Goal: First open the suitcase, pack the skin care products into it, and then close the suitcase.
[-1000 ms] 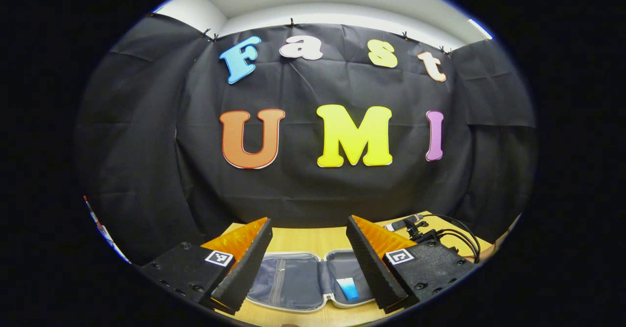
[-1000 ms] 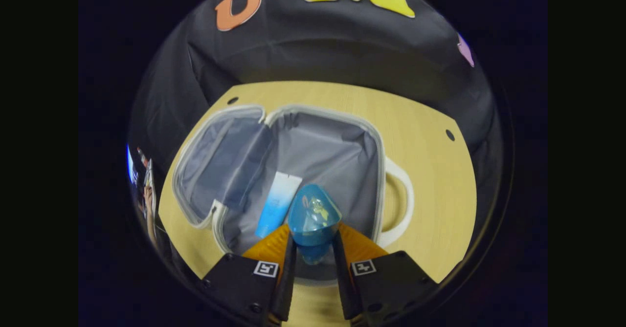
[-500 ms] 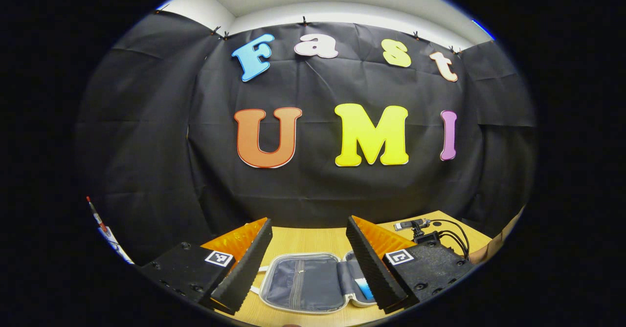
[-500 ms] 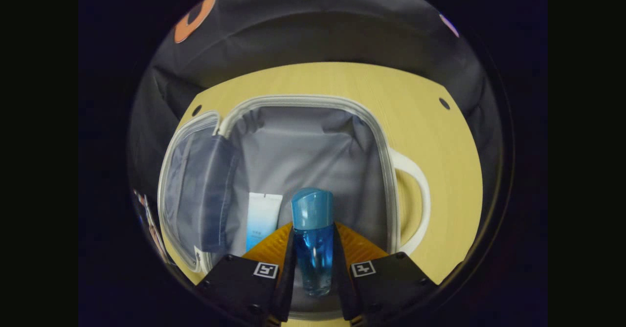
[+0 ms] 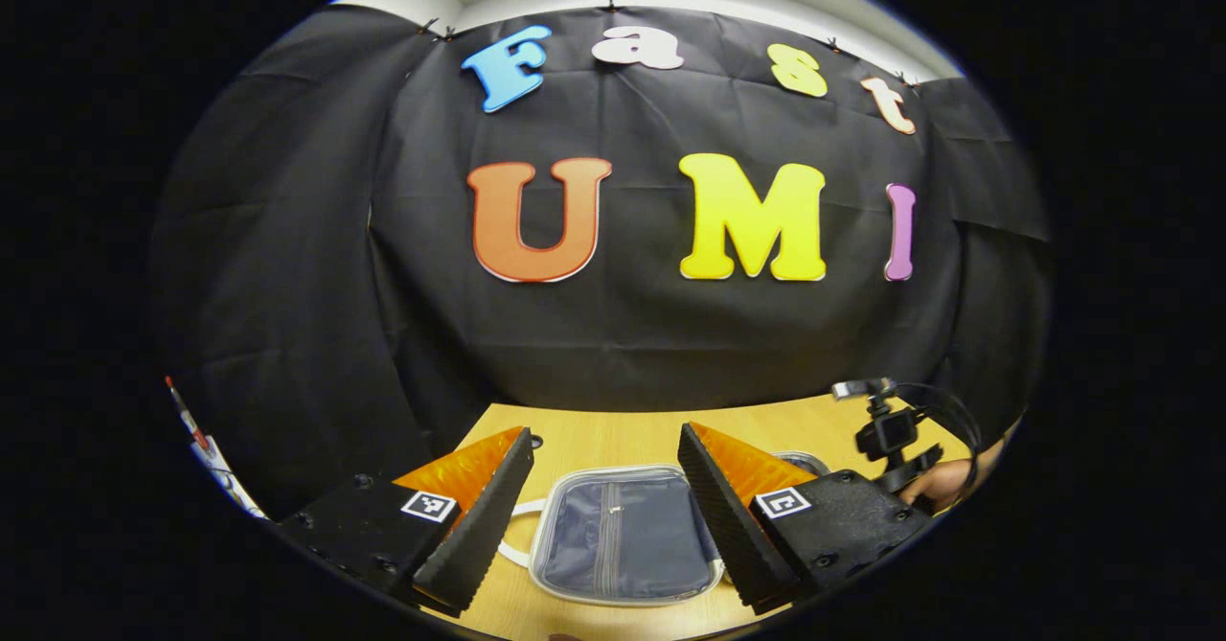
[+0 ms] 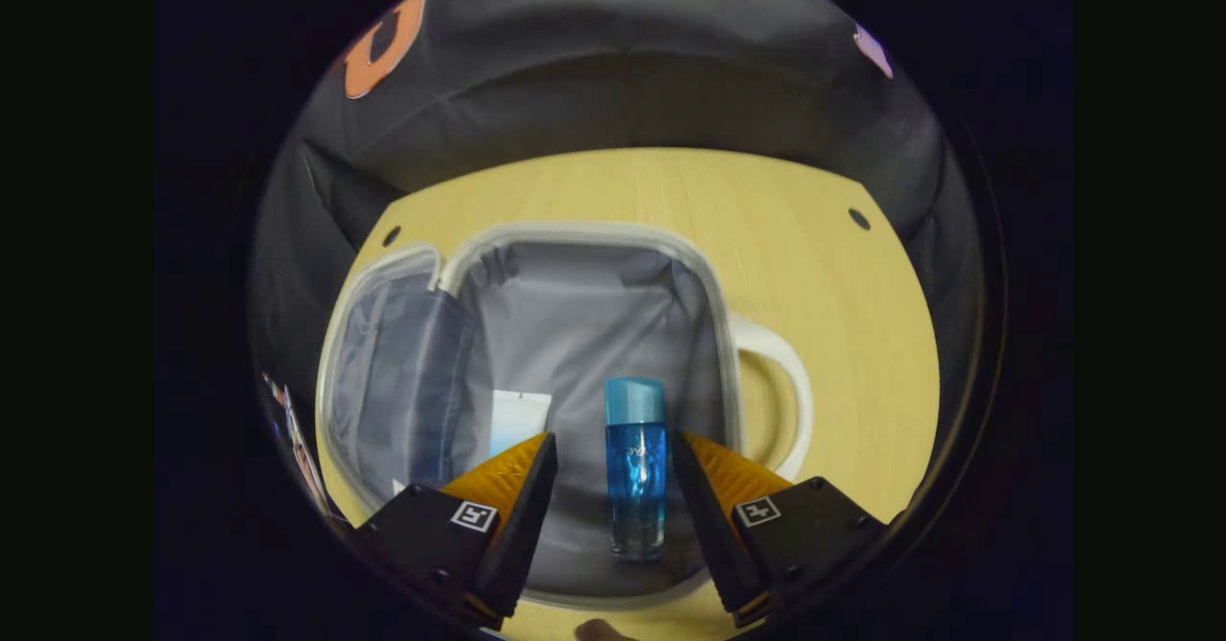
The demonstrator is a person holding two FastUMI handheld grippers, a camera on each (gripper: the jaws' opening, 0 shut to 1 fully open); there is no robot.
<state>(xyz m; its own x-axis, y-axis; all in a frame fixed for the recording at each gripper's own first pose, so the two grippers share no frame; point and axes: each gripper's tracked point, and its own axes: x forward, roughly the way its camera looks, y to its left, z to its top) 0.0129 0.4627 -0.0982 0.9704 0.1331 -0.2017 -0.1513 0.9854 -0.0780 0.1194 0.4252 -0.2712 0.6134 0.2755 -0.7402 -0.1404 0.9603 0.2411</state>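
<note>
Right gripper [image 6: 613, 473] spread wide, released, fingers apart from bottle [image 6: 636, 473]. Bottle lies in open suitcase [image 6: 714, 315], tube [image 6: 517, 421] at its 9 o'clock. Left gripper [image 5: 605, 497] gaping, empty, above lid half [image 5: 623, 536]. Judgement: bottle rigid, smooth, slippery, likely rolls; suitcase soft, light — take lid by rim.

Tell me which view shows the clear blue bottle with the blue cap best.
The right gripper view: the clear blue bottle lies whole on the grey lining of the open suitcase, between the spread fingers of the right gripper. The left gripper view gives no look at it.
</note>
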